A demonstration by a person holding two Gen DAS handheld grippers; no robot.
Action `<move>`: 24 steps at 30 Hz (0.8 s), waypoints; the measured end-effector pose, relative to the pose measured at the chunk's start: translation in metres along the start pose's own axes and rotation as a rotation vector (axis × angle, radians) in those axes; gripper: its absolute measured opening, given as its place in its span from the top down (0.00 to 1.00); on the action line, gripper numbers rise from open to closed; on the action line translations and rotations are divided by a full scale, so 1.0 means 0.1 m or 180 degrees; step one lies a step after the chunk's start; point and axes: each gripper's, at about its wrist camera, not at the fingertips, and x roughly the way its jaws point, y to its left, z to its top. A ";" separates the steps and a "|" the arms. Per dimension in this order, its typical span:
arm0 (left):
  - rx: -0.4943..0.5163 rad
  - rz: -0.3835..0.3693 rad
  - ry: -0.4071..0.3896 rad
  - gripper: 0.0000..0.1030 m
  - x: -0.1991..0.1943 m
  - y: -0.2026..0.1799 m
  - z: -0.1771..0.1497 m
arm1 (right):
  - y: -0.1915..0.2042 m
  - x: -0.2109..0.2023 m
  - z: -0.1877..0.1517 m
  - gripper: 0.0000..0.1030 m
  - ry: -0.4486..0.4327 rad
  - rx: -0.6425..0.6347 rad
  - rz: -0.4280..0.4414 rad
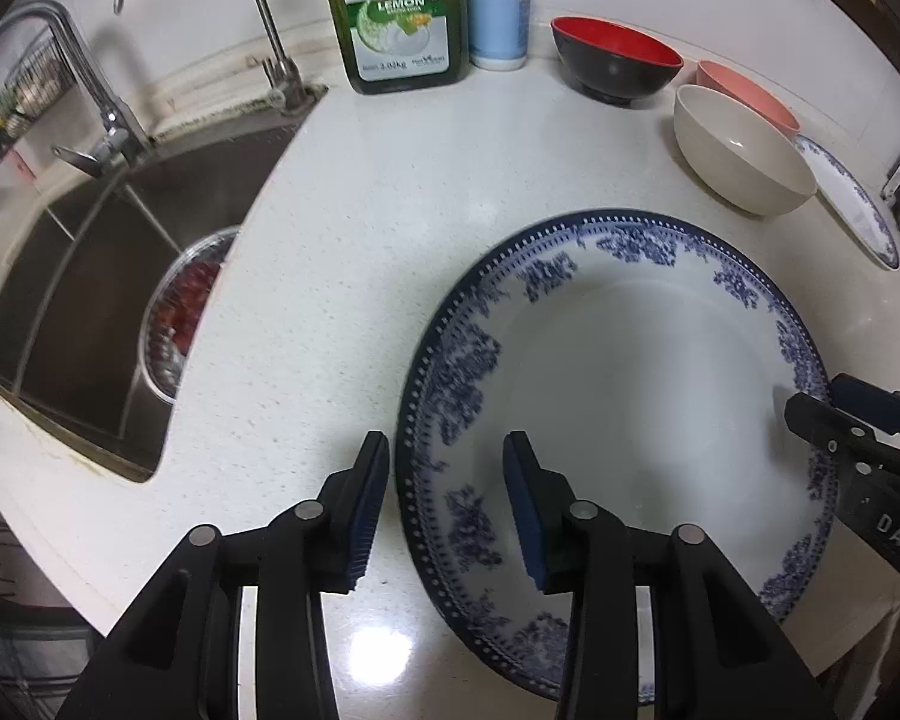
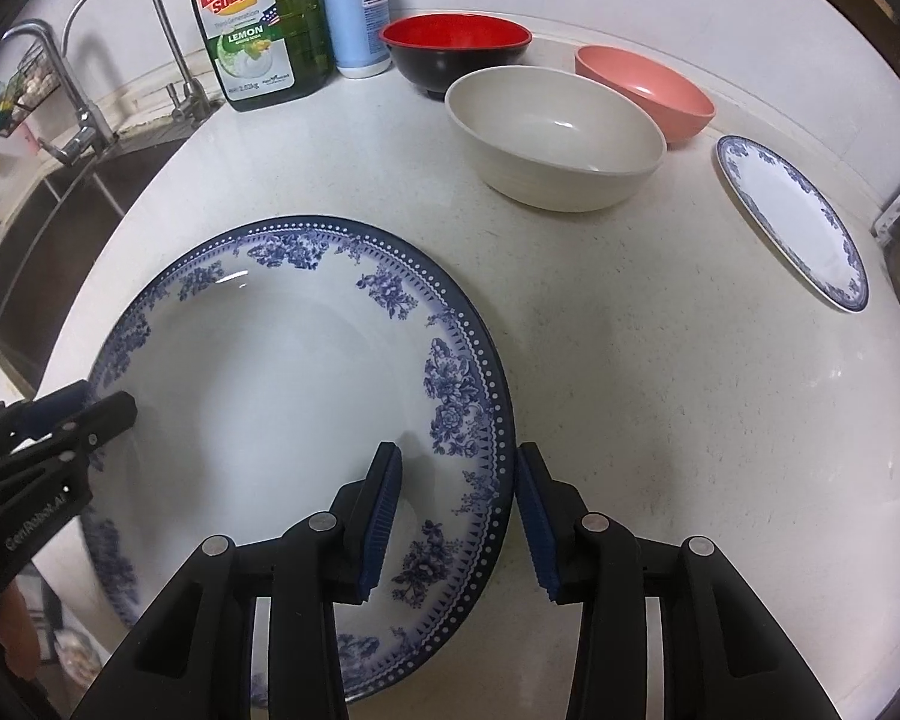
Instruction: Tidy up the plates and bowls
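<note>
A large blue-and-white floral plate lies flat on the white counter. My left gripper straddles its left rim, one pad outside and one over the plate, with a gap on both sides. My right gripper straddles the opposite rim the same way, its pads apart from the rim. Each gripper shows at the edge of the other's view. Behind stand a cream bowl, a pink bowl and a red-and-black bowl. A small blue-rimmed plate lies at the right.
A steel sink with a metal strainer bowl opens to the left, two taps behind it. A green dish soap bottle and a white-and-blue bottle stand against the back wall. The counter's front edge runs close below the plate.
</note>
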 end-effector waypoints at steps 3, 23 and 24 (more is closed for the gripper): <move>-0.0011 -0.0012 -0.0088 0.45 -0.09 -0.01 0.02 | -0.04 0.00 0.00 0.54 0.0006 0.0012 0.0099; 0.0640 -0.0699 -0.0925 0.18 -0.90 -1.33 0.80 | -1.14 -0.81 0.14 0.33 -0.0809 0.0572 -0.0029; 0.0669 -0.0709 -0.0950 0.18 -0.92 -1.42 0.85 | -1.23 -0.84 0.16 0.33 -0.0835 0.0605 -0.0052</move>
